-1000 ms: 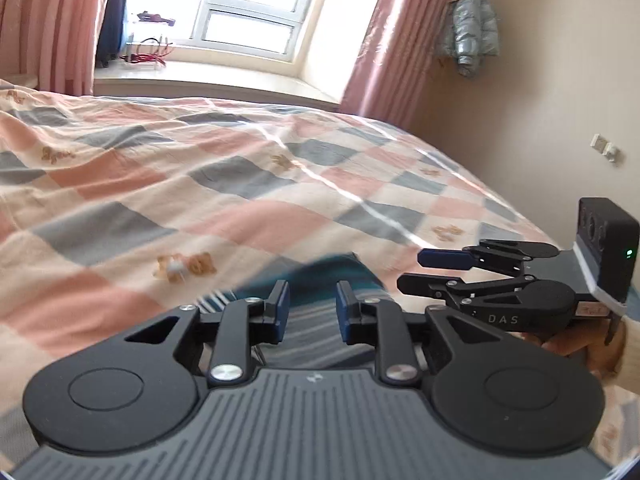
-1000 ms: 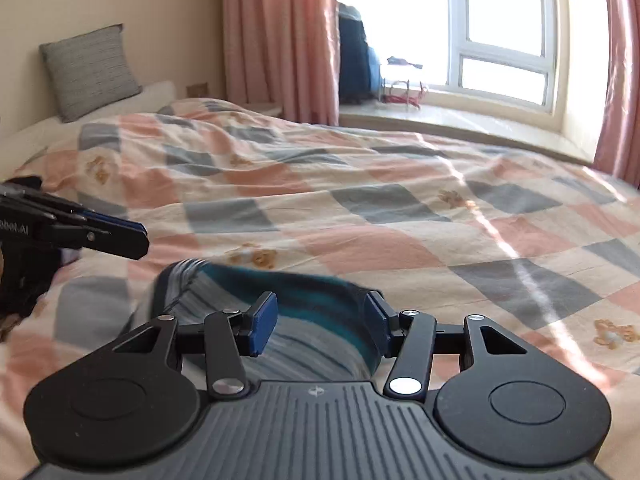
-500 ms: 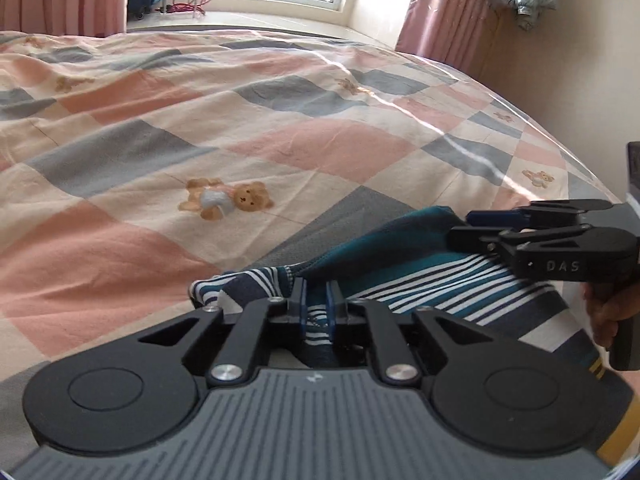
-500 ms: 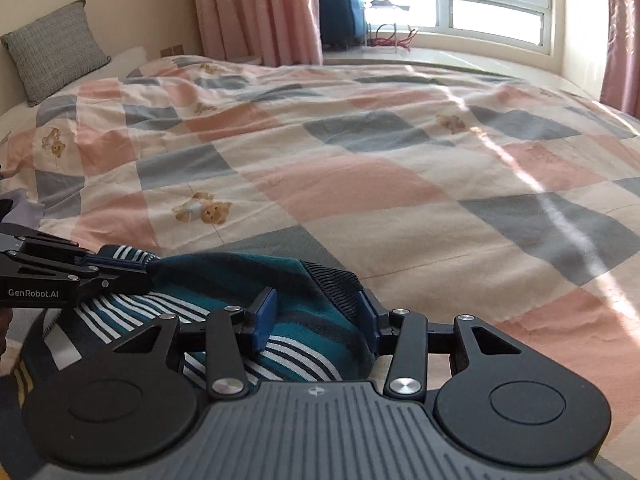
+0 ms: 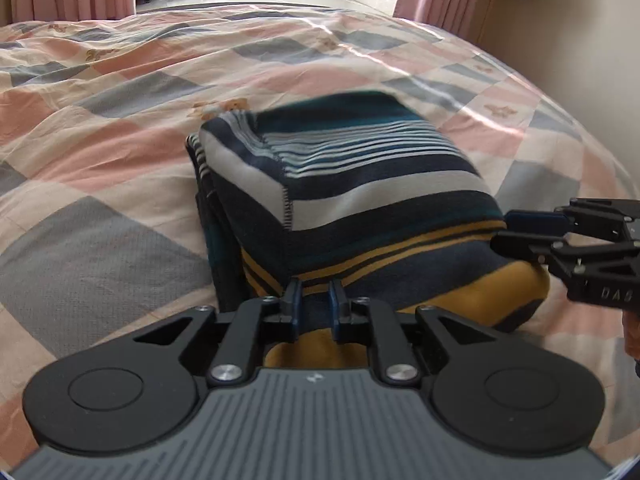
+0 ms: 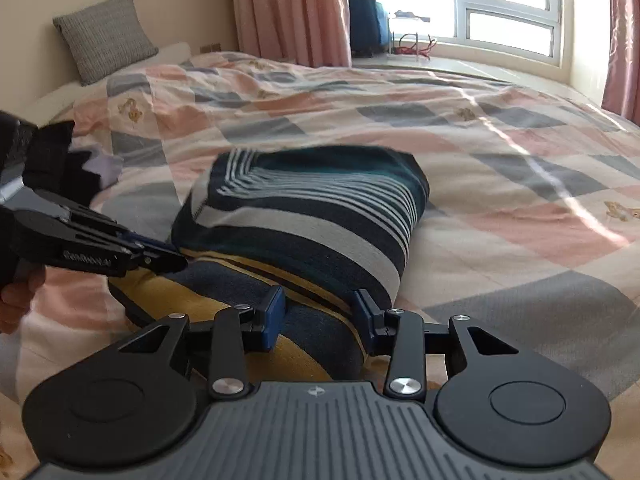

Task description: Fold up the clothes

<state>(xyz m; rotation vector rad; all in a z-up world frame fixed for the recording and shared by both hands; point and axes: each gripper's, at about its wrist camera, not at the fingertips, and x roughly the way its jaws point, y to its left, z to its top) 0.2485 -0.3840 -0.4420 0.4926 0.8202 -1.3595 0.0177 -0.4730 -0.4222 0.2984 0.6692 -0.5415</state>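
A striped sweater (image 5: 360,184) in navy, teal, white and mustard lies folded in a thick stack on the checked quilt (image 5: 100,120). My left gripper (image 5: 314,308) hovers at the stack's near edge, its fingers a narrow gap apart with dark fabric showing behind them but not pinched. In the right wrist view the sweater (image 6: 320,216) fills the middle. My right gripper (image 6: 319,318) stands wide open, its fingers on either side of the stack's near right corner. The left gripper (image 6: 176,260) comes in from the left above the mustard part. The right gripper (image 5: 508,234) shows at the sweater's right side.
The quilt (image 6: 500,184) runs far back to a windowsill (image 6: 460,64) and pink curtains (image 6: 288,12). A grey pillow (image 6: 104,36) leans at the headboard. Another dark and lilac garment (image 6: 100,168) lies on the bed at left. A hand (image 6: 16,300) holds the left gripper.
Half a second ago the left gripper was shut on the sweater's edge. Now its fingers have parted. Both grippers have drawn back, and the sweater lies folded over on the quilt.
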